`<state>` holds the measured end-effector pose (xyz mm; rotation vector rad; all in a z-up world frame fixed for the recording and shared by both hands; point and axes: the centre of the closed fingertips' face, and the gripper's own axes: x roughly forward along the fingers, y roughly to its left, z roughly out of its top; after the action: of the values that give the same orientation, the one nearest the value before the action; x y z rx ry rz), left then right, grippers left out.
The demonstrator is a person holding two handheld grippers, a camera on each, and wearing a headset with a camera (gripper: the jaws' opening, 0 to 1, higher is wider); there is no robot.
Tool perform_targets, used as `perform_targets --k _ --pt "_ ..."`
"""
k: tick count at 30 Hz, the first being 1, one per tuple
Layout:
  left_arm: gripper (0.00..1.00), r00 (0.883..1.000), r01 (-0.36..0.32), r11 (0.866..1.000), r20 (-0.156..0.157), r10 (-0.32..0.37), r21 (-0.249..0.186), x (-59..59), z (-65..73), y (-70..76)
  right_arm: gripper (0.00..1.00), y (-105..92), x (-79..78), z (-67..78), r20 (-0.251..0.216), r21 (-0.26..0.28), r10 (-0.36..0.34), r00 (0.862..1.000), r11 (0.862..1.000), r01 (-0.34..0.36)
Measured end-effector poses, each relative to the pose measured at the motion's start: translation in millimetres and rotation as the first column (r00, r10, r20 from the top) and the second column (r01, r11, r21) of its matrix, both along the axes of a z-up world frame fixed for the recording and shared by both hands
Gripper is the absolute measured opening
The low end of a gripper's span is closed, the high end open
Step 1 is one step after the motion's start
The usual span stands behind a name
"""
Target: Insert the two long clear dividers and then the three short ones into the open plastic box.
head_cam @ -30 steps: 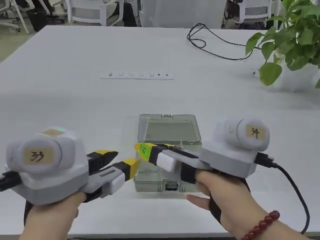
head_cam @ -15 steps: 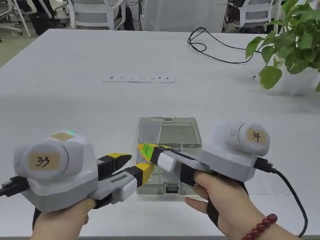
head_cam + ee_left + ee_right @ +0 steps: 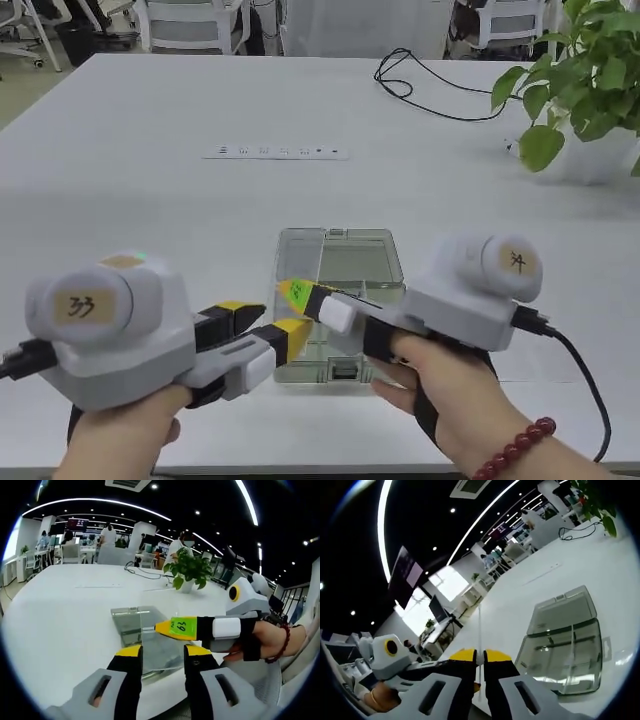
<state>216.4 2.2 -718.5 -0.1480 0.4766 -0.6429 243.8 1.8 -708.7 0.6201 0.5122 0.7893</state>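
Looking down at a white workbench (image 3: 150, 200), w/ a gripper held in each hand. Nearest, at lower left, the left gripper (image 3: 262, 318) is seen w/ its yellow-tipped jaws spread apart and nothing between them. It is aimed toward the near-left corner of the box.

Just right of it, the right gripper (image 3: 295, 293) is angled in from the right, jaws pressed together on a clear divider (image 3: 149, 630). In the right gripper view the sheet is seen edge-on, as a thin line rising from between the jaw tips. The divider is held upright over the left part of the open plastic box (image 3: 345, 365). The box sits just beyond both grippers, near the bench's front edge, w/ its lid laid open on the far side. A faint line is seen across the box's inside in the right gripper view; whether that's a divider already seated can't be told.

Farther back a white power strip (image 3: 275, 152) lies flat. Beyond it, at far right, are a potted plant (image 3: 585, 70) and a black cable (image 3: 420, 80).

Step judged: seating one divider, prob. a long one. Next, its ends need to be lined up w/ the wall grooves and pressed straight down. The box may need to be steadied by the free left gripper.
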Motion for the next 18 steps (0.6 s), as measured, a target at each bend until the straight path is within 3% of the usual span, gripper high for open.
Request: perform_targets --k 3,4,6,7,11,13,18 --pt "0.34 1.000 0.014 1.000 0.006 -0.014 0.012 -0.9 0.6 -1.1 0.06 -3.3 3.8 0.3 -0.041 -0.001 -0.019 0.999 1.000 0.019" --pt "0.36 1.000 0.022 1.000 0.012 -0.022 0.014 -1.4 1.4 -2.1 0.06 -6.7 4.9 -3.4 -0.091 -0.009 -0.036 0.995 0.999 0.035" --pt "0.39 0.999 0.031 0.999 0.025 -0.031 0.020 -1.5 2.0 -2.6 0.07 -9.5 9.1 -3.0 -0.092 -0.015 -0.039 0.995 0.999 0.038" --pt "0.42 0.999 0.034 0.999 0.035 -0.035 0.034 -1.3 1.7 -2.2 0.07 -12.3 9.3 -6.8 -0.123 -0.036 -0.042 0.992 0.999 0.038" --pt "0.49 0.996 0.042 0.994 0.069 -0.049 0.100 -1.2 -0.8 1.2 0.07 -18.5 13.3 -12.3 -0.168 -0.069 -0.051 0.984 0.997 0.040" --pt "0.55 0.993 0.050 0.989 0.095 -0.064 0.138 -1.8 -1.2 2.5 0.06 -23.0 14.6 -16.7 -0.198 -0.103 -0.060 0.978 0.994 0.040" --pt "0.68 0.987 0.074 0.979 0.124 -0.098 0.188 -3.5 -3.7 3.5 0.06 -33.3 15.0 -31.3 -0.306 -0.189 -0.081 0.949 0.982 0.023"
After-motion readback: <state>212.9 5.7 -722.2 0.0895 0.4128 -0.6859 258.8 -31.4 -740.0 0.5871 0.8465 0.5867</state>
